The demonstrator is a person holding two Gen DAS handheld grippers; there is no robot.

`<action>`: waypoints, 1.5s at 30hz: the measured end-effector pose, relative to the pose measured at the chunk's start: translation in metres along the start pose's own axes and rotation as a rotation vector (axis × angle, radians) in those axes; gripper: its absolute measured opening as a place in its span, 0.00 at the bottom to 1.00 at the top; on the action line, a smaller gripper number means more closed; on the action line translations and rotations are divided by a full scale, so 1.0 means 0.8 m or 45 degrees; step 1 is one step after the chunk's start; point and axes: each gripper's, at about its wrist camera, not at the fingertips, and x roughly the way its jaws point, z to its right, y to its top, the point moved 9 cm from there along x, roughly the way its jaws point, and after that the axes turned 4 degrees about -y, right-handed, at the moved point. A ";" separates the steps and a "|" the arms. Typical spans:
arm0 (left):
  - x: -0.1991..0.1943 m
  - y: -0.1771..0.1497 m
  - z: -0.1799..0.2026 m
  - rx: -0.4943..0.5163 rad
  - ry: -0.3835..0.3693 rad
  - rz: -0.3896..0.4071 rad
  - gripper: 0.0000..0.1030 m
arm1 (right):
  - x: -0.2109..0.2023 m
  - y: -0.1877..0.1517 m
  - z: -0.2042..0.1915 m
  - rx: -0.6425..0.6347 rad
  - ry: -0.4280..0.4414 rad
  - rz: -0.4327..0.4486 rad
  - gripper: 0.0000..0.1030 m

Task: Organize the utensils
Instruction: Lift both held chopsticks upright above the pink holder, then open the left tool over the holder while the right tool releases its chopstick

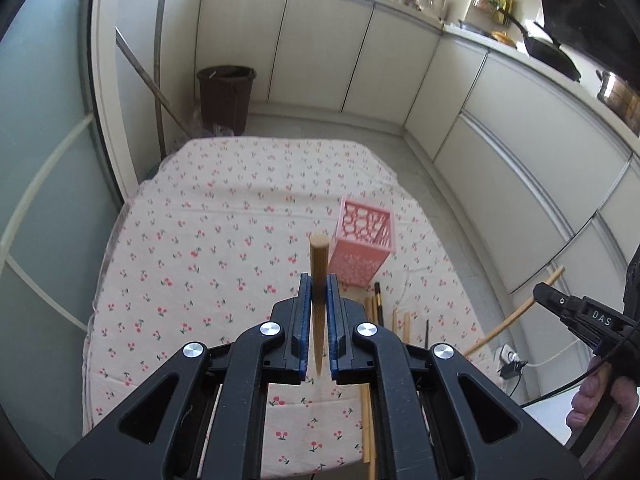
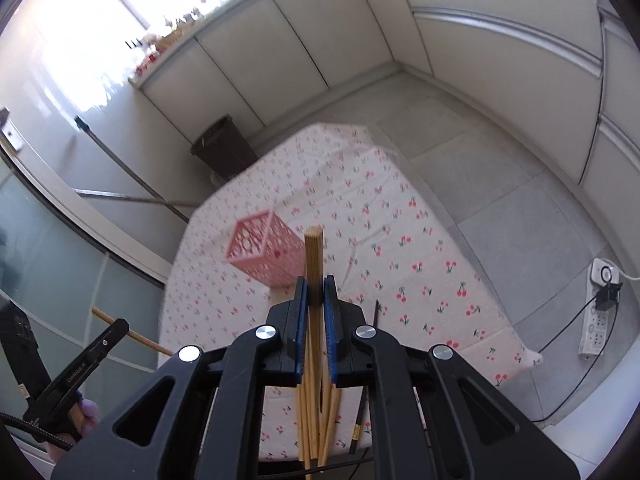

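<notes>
My left gripper [image 1: 319, 286] is shut on a bamboo chopstick [image 1: 319, 264] that points away from the camera, held above the cherry-print table [image 1: 192, 248]. My right gripper [image 2: 315, 288] is shut on another bamboo chopstick [image 2: 313, 256], also above the table. A pink perforated holder [image 1: 364, 248] stands upright just beyond and right of the left gripper; in the right wrist view it [image 2: 266, 252] is beyond and left of the right gripper. Several loose chopsticks [image 2: 316, 420] lie on the table under the right gripper. The right gripper with its chopstick also shows in the left wrist view [image 1: 538, 292].
A brown waste bin [image 1: 226, 98] stands on the floor beyond the table. White cabinets [image 1: 360, 52] line the far and right sides. A power strip [image 2: 598, 308] lies on the floor to the right. A metal pole [image 1: 158, 60] leans at left.
</notes>
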 end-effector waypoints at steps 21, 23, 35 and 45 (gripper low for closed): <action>0.072 0.183 0.045 -0.079 -0.051 0.170 0.08 | -0.018 0.198 -0.072 0.097 0.167 0.313 0.08; 0.088 0.172 0.032 -0.120 -0.053 0.151 0.11 | -0.004 0.198 -0.074 0.096 0.154 0.299 0.08; 0.027 0.162 -0.018 -0.262 0.002 0.229 0.31 | 0.038 0.186 -0.089 0.063 0.083 0.256 0.08; 0.032 0.146 -0.028 -0.270 0.018 0.180 0.36 | 0.089 0.179 -0.105 0.061 0.047 0.197 0.11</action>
